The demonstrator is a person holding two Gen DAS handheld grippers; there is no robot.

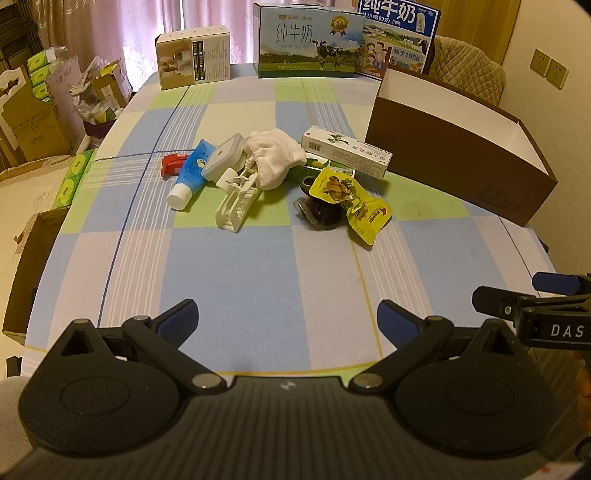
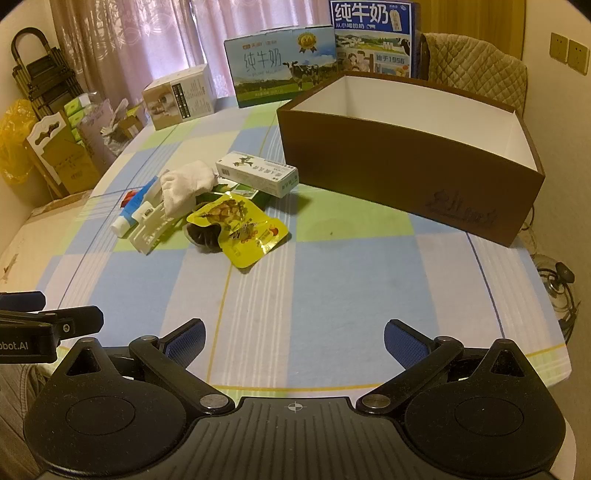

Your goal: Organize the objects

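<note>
At twelve o'clock, the light-blue milk carton (image 1: pixel 309 40) reads "纯牛奶 PURE MILK"; the dark-blue carton (image 2: pixel 373 35) beside it "纯牛奶" and "1956". The right gripper (image 1: pixel 554 317) bears "DAS".

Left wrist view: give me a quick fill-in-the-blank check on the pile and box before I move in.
The blue tube has a ____ cap.
The big brown box is ____ inside.
The white cloth lies ____ the long white carton.
Both the left gripper and right gripper are ____.

Missing: white; white; left of; open
</note>
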